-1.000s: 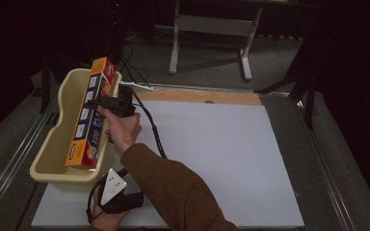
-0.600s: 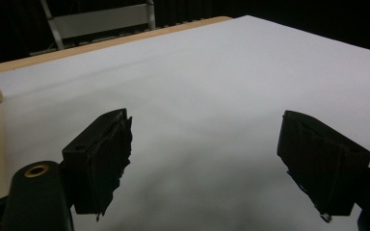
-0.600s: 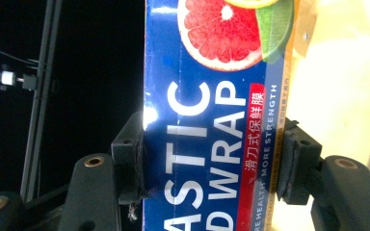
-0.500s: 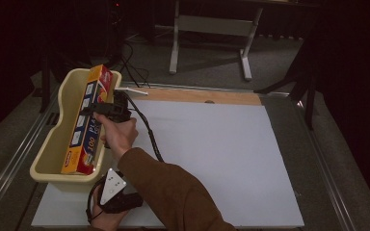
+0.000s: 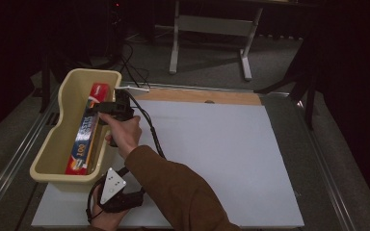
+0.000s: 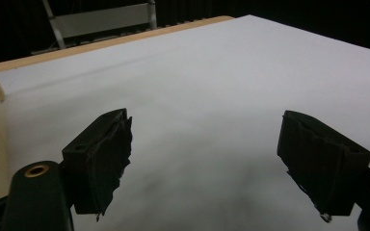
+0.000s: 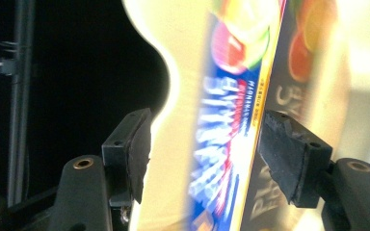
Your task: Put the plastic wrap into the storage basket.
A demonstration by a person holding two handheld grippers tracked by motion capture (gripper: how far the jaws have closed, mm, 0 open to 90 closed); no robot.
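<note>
Both tongs stand with their jaws apart, but for different reasons, as far as one can judge. Reaching across the body, the right tongs point(image 5: 101, 108) hover over the cream tub point(image 5: 62, 96) at the left edge of the table, and the right gripper view shows their jaws spread to either side of the long box point(image 7: 231, 139) with a gap at each pad, so nothing is clamped (the box is blurred there, and whether a pad grazes it is hard to tell). That box point(image 5: 84, 134) lies lengthwise inside the tub, its red end toward the person, leaning along the inner wall; the tub's narrow shape probably leaves it no other way to sit. Low at the near edge of the white mat point(image 5: 231, 159), the left tongs point(image 6: 221, 159) are parked wide open over bare surface, likely just keeping out of the way while the other hand works.
</note>
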